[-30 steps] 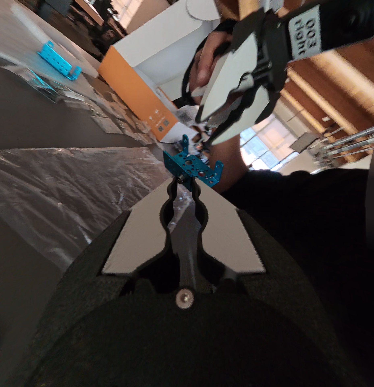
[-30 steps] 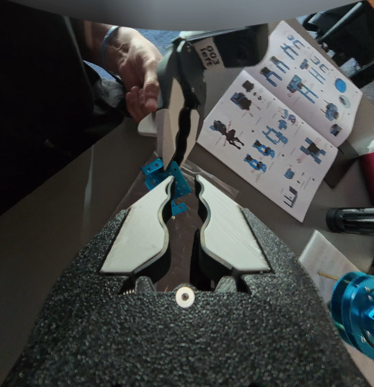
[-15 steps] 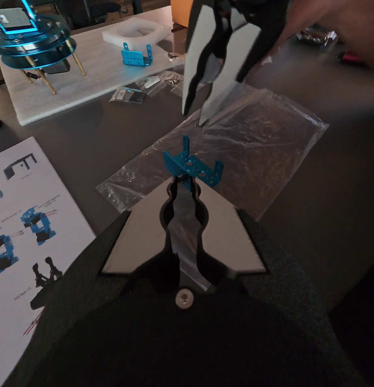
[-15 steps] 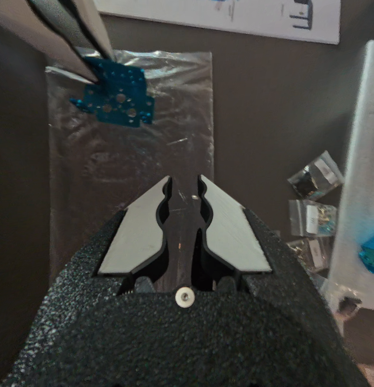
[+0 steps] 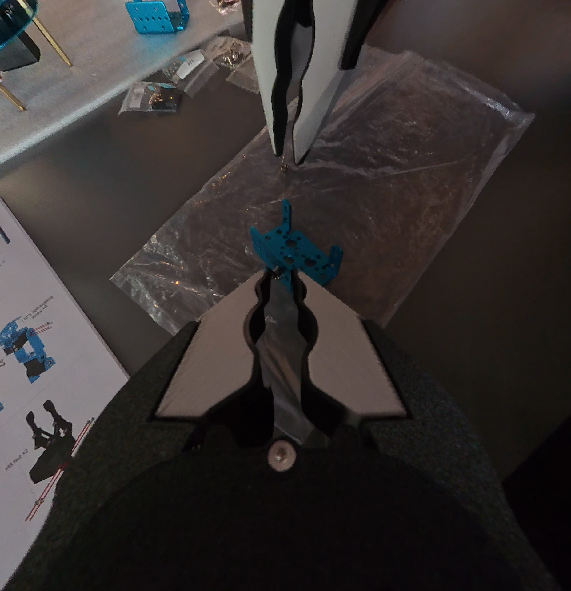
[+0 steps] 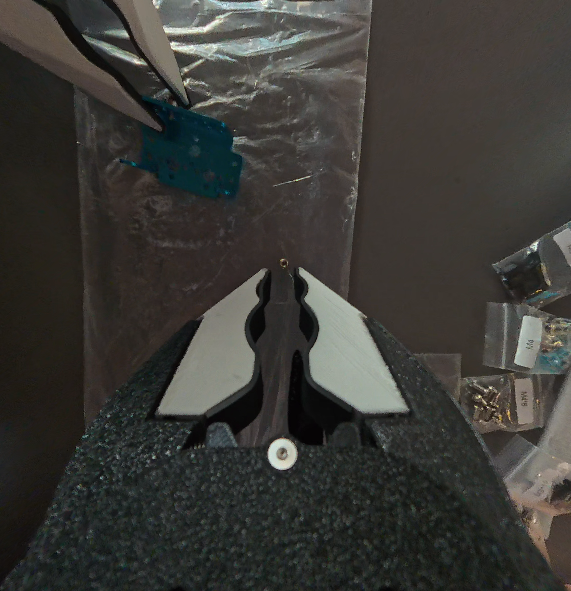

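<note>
The left gripper (image 5: pixel 281 274) is pinching the blue bracket (image 5: pixel 293 252) (flanges pointing up-frame, long axis slanting) mid-frame; the right gripper (image 6: pixel 282 270), slightly parted and empty, is hovering beside a small nut (image 6: pixel 282 262) on the clear bag (image 6: pixel 309 128).

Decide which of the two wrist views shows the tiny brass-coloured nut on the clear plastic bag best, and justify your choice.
The right wrist view: the nut lies sharp just ahead of the right gripper, on the plastic bag. The left wrist view shows it only as a small speck under that gripper's tips.

Left claw (image 5: pixel 282 275) clamped, right claw (image 6: pixel 282 271) parted.
</note>
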Available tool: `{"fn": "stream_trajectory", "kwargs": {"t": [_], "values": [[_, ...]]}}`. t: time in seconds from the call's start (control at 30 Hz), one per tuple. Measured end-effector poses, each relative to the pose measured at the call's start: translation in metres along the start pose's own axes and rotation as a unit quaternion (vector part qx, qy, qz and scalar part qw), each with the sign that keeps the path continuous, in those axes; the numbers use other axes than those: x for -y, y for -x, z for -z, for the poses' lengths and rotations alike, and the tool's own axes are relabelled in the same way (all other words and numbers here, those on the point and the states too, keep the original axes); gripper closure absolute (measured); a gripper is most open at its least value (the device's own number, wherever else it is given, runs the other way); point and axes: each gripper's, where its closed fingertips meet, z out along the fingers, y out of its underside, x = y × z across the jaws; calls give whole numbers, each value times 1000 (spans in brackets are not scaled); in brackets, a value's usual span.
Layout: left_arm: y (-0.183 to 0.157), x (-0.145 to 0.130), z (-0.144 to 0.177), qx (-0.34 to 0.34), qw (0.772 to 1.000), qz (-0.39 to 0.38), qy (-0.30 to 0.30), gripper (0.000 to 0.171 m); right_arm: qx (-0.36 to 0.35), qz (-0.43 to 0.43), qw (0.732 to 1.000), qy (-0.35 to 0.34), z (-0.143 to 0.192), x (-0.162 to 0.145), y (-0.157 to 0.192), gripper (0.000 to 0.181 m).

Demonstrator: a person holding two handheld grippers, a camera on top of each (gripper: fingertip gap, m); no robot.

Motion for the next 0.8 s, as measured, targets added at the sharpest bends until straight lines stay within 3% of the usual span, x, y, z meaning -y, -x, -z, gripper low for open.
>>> {"fn": "stream_trajectory", "kwargs": {"t": [0.37,0.57,0.8], "values": [[-4,-8,-4,-5,1000,-11,26,158,13,18,999,31,-8,4,-2,177],[-2,-11,-2,-4,999,10,34,145,28,12,999,45,-8,3,-1,177],[-6,-10,-2,-12,999,32,30,150,11,30,998,51,-8,3,-2,177]]}}
